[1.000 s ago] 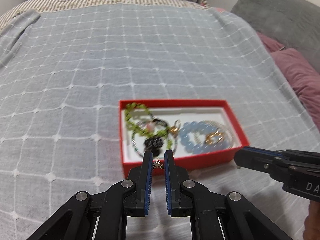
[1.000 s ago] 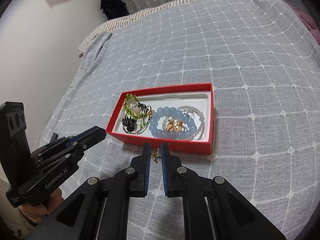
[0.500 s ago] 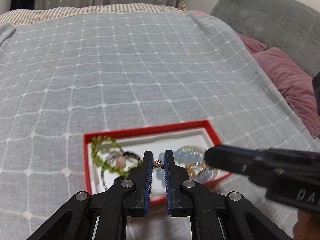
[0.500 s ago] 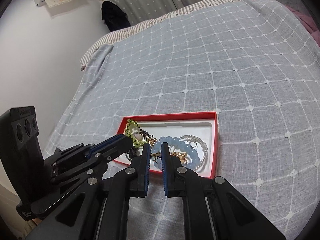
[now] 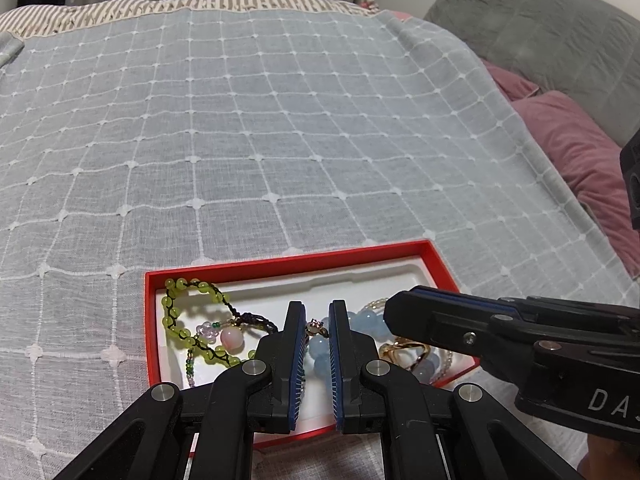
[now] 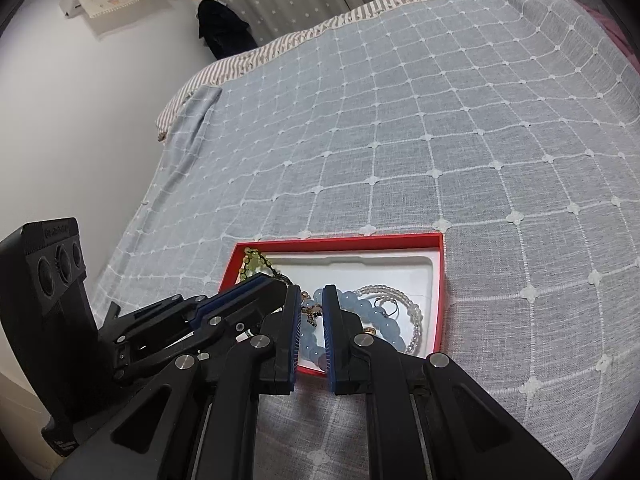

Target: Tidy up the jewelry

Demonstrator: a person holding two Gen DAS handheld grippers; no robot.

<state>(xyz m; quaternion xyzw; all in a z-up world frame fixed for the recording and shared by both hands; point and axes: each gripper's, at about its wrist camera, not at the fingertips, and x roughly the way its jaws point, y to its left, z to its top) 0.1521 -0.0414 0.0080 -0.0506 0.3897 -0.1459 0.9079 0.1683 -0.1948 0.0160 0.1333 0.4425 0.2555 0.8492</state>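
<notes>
A red jewelry box [image 5: 280, 265] with a white lining lies on the bed; it also shows in the right wrist view [image 6: 340, 242]. It holds a green bead bracelet [image 5: 182, 320], a pale blue bead bracelet [image 6: 372, 314], a clear bead bracelet [image 6: 404, 300] and gold rings [image 5: 404, 354]. My left gripper [image 5: 317, 326] is over the box, shut on a small gold earring [image 5: 317, 327]. My right gripper [image 6: 311, 312] is over the box too, shut on a small gold earring [image 6: 313, 313]. The two grippers are close side by side.
The bed has a grey-blue checked cover [image 5: 280, 120]. Grey pillows [image 5: 560, 32] and pink pillows [image 5: 580, 152] lie at the right. A white wall [image 6: 80, 120] runs along the bed's left side.
Both grippers have moved forward from in front of the box to over it, each still holding its earring. They have come closer together.
</notes>
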